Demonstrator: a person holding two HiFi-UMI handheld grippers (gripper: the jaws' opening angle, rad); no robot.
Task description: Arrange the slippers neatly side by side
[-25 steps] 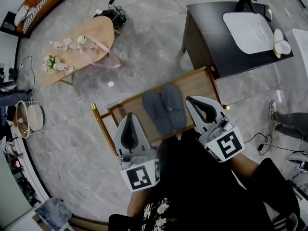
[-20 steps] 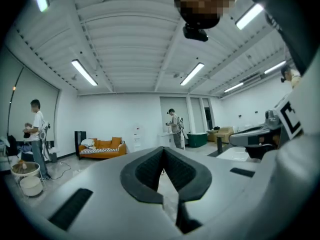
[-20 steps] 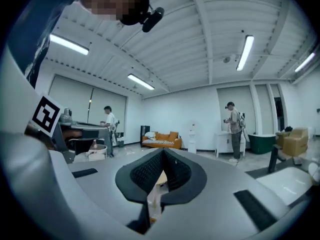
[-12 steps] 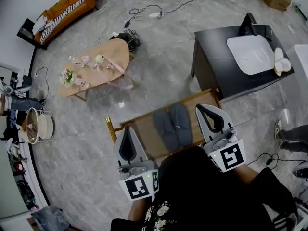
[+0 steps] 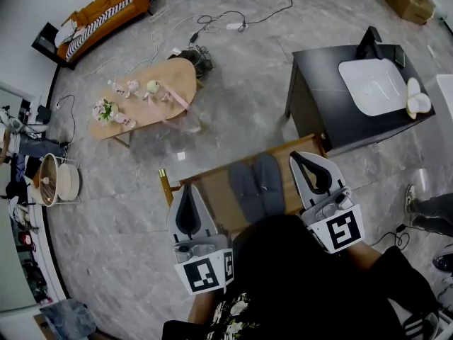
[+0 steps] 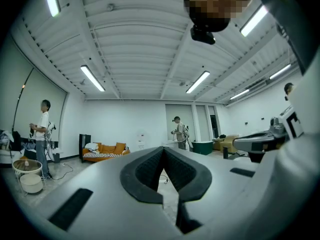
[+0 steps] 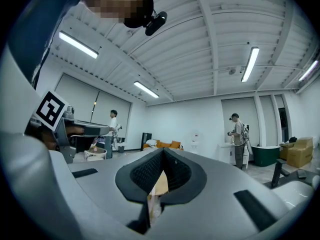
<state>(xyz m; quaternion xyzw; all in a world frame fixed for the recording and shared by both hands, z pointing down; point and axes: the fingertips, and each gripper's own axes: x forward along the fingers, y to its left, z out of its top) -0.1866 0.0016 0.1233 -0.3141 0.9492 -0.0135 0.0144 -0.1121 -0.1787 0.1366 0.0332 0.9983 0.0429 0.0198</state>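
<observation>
Looking down in the head view, locate the wooden counter directly ahead of your body. All places below are given from it.

**Slippers.** The slippers are grey and lie on the middle of the wooden counter. They sit side by side, inner edges touching, toes pointing away from you. Their heel ends reach the counter's near edge, where your dark clothing cuts them off from view.

**Left claw.** The left claw is held at the near left corner of the wooden counter, well apart from the slippers. In the left gripper view its pads are pressed fully together, with nothing gripped between them.

**Right claw.** The right claw is held over the right end of the wooden counter, just beside the right-hand slipper but apart from it. In the right gripper view its pads also meet, and it carries nothing.

**Surroundings.**
- A black counter stands beyond the wooden counter to the right and carries a white tray.
- An oval counter with flowers on it stands beyond the wooden counter to the left.
- An orange sofa sits farther off past the oval counter.
- Cables trail over the floor beyond the wooden counter's far side.
</observation>
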